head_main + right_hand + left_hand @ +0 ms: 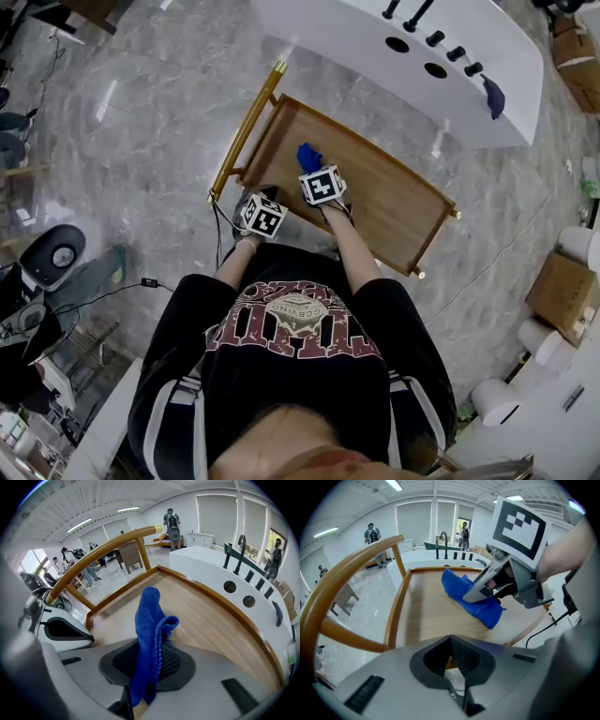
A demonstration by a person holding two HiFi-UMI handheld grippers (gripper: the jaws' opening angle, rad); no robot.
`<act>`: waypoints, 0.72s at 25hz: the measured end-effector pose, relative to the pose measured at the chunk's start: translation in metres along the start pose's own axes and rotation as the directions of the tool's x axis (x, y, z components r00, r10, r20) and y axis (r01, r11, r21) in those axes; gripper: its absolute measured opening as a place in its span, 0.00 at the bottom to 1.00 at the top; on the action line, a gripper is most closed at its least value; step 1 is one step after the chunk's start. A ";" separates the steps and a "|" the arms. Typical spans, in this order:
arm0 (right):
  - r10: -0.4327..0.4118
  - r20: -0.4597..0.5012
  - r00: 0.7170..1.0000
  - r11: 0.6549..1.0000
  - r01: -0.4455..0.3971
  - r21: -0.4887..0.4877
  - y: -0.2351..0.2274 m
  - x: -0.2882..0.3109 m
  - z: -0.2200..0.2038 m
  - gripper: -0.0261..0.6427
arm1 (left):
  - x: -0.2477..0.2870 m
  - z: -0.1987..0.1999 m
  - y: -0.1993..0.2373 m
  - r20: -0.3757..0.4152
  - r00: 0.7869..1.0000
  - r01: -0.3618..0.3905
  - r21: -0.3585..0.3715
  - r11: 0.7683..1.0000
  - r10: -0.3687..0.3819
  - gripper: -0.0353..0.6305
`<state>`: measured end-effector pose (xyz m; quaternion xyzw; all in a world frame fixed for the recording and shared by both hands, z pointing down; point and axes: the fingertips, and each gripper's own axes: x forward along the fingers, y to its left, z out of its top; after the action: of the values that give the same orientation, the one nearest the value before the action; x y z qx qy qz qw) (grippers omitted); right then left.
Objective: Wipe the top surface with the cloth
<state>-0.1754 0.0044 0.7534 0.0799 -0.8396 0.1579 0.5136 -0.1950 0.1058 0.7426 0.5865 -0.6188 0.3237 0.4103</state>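
One nubby blue cloth (149, 620) (crumpled) in right gripper (147, 662)

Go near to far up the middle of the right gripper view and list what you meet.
blue cloth → wooden top surface → raised wooden rim → white counter → person standing at the back

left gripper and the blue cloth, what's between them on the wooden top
Only bare wooden top lies between the left gripper and the blue cloth, as the left gripper view shows.
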 end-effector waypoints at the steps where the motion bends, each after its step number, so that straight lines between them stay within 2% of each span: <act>1: 0.004 0.000 1.000 1.000 -0.004 -0.002 0.003 0.002 0.002 0.17 | -0.003 0.002 0.005 0.014 1.000 -0.012 -0.012 1.000 0.012 0.12; 7: 0.023 0.022 0.999 0.999 -0.022 -0.050 0.020 0.013 0.022 0.17 | -0.016 0.003 0.029 0.069 0.995 -0.060 -0.094 0.994 0.067 0.12; 18: 0.055 0.034 0.998 0.996 -0.052 -0.075 0.048 0.029 0.046 0.17 | -0.024 -0.012 0.031 0.078 0.995 -0.043 -0.135 0.990 0.054 0.12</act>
<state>-0.2415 0.0347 0.7513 0.0413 -0.8559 0.1389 0.4965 -0.2250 0.1304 0.7292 0.5553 -0.6694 0.2675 0.4147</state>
